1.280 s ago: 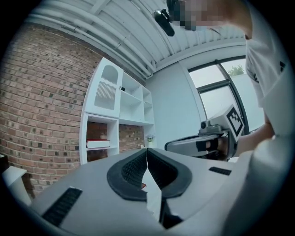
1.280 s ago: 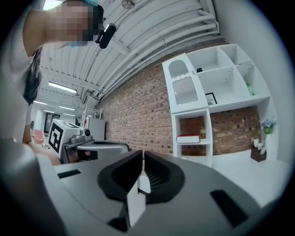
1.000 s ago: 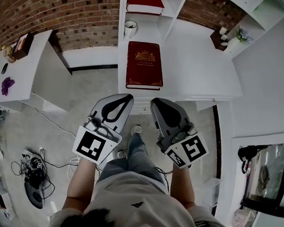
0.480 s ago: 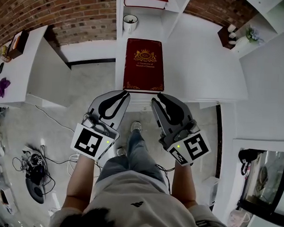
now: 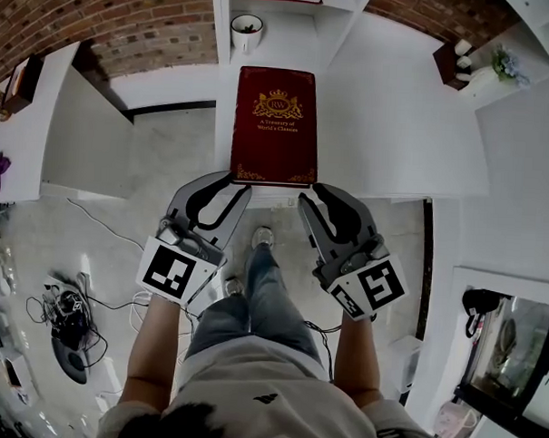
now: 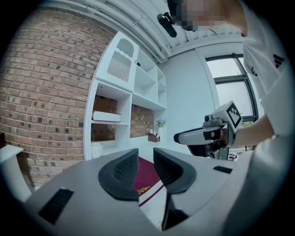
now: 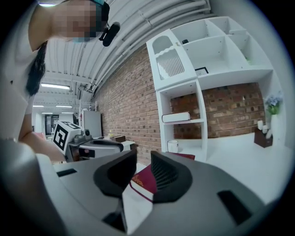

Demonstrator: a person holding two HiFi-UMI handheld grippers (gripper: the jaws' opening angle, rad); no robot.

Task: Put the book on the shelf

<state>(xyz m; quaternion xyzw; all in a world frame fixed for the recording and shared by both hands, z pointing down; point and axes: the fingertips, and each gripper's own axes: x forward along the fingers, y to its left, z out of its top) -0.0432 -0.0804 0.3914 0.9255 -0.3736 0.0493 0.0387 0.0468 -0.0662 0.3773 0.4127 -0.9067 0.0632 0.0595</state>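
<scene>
Looking down through the head view, I see the book (image 5: pixel 276 125) lying flat at the white table's (image 5: pixel 406 128) near-left corner, closer to me than a second ago. A cup (image 5: pixel 245 31) stands beyond it, contents unclear. In the left gripper view, the left gripper (image 6: pixel 145 159) is opening with nothing clamped. In the right gripper view, the right gripper (image 7: pixel 144 161) is opening too, also empty. A second book (image 7: pixel 182 117) lies on the shelf (image 7: pixel 203 78).

Head view steeply down, gripper views low (close), all sharing book (image 5: pixel 275 125)
</scene>
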